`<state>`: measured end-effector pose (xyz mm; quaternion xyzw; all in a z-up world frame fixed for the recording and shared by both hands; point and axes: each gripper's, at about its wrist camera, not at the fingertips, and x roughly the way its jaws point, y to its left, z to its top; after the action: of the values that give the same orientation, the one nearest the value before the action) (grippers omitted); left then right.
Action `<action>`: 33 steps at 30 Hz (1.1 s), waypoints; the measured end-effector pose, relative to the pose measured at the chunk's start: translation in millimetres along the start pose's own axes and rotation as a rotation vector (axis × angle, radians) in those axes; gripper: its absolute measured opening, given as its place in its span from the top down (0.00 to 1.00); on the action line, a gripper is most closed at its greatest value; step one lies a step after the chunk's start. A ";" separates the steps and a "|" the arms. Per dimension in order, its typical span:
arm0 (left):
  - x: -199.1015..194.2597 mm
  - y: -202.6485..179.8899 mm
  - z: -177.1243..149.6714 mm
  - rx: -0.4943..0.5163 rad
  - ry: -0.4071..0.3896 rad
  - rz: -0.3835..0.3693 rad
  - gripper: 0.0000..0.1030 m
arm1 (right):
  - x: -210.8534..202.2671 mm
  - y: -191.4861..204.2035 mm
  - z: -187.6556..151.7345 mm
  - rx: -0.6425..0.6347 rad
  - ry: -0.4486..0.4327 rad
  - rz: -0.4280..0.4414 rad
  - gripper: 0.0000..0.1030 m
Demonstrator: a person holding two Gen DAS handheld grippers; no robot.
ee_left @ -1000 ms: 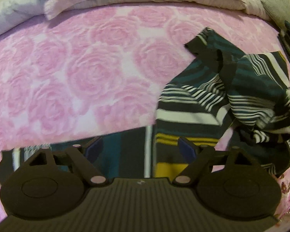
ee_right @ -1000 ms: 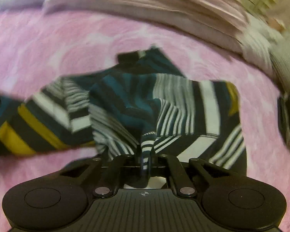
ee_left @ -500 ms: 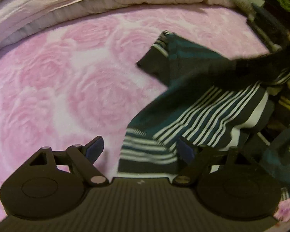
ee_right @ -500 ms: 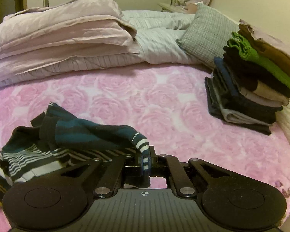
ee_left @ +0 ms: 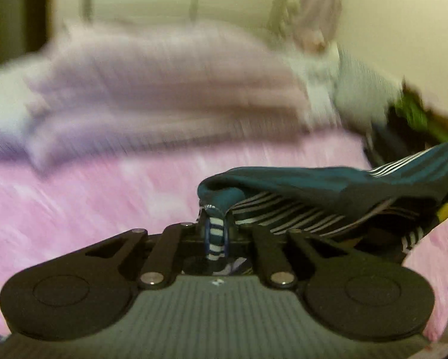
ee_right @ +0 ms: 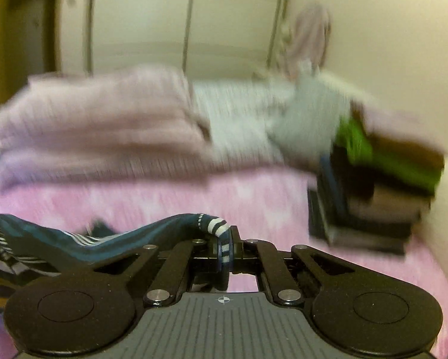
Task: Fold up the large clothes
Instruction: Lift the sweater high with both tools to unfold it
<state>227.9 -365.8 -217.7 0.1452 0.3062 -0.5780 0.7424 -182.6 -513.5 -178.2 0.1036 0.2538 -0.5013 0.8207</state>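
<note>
A teal, black, white and yellow striped garment (ee_left: 328, 191) hangs lifted above the pink rose-patterned bed (ee_left: 89, 203). My left gripper (ee_left: 215, 233) is shut on a striped edge of it, and the cloth stretches away to the right. In the right wrist view the same striped garment (ee_right: 83, 239) trails off to the left, with my right gripper (ee_right: 224, 251) shut on another striped edge. Both views are blurred by motion.
Folded pale pink and grey bedding (ee_right: 104, 131) is piled at the head of the bed. A stack of folded clothes (ee_right: 379, 185), with green and brown pieces on top, stands at the right by the wall. A cream wardrobe (ee_right: 194, 30) rises behind.
My left gripper has shut on the garment's striped edge and risen with it. The right gripper has kept its hold and lifted too, so both views now look level across the bed.
</note>
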 end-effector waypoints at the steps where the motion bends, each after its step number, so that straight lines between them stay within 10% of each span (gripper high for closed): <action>1: -25.6 -1.3 10.9 -0.001 -0.053 0.028 0.94 | -15.2 -3.7 10.9 -0.004 -0.048 0.017 1.00; 8: -189.1 -34.6 46.9 0.053 -0.344 0.203 0.96 | -123.8 -28.1 59.8 -0.125 -0.293 0.183 1.00; 20: -367.5 -99.2 27.3 0.074 -0.561 0.381 0.96 | -250.7 -50.4 64.1 -0.232 -0.438 0.430 1.00; 28: -346.3 -92.4 78.5 0.150 -0.514 0.398 0.95 | -242.6 -34.2 108.4 -0.237 -0.461 0.435 1.00; 33: -233.1 -39.9 115.6 0.080 -0.317 0.338 0.95 | -146.6 8.7 137.7 -0.232 -0.272 0.368 1.00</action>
<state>189.6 -263.9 21.9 0.1310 0.1338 -0.4729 0.8610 -186.0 -454.9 14.4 -0.0154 0.1737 -0.3206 0.9310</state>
